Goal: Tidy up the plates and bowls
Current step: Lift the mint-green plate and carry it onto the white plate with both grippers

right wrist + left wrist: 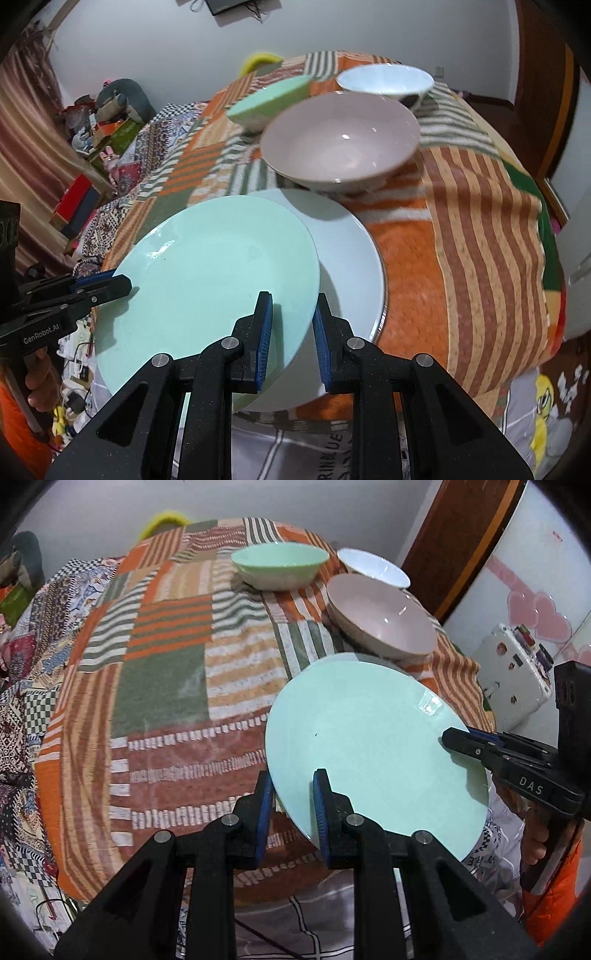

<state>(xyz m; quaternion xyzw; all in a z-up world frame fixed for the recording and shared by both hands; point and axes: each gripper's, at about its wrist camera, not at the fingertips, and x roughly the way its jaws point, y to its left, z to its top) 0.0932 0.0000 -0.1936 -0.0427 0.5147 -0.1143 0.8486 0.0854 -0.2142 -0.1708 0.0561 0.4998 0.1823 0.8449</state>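
1. The patchwork cloth-covered table [461, 229] in orange, green and cream stripes fills the middle of both views and falls away at the lower edge. My load hangs partly past that edge, so a slip there means a drop to the floor, not onto cloth.
2. The round mint-green glass plate [214, 277] sits centre-left in the right wrist view, carried between both tools, tilted with its far rim higher. Being round, it has no long axis; its face points up and toward me.
3. The white plate with a thin metallic rim [351, 258] lies on the table under the green plate's right edge. I judge that is the stacking target; lowering off-centre could chip or shove it.
4. The pale pink ceramic bowl [343, 140] stands just behind, above centre; pushing forward could knock it.
5. My right gripper [291, 328] is clenched on the green plate's near rim.
6. My left gripper [293, 805] pinches the opposite rim, low centre. Uneven release would tip the plate.
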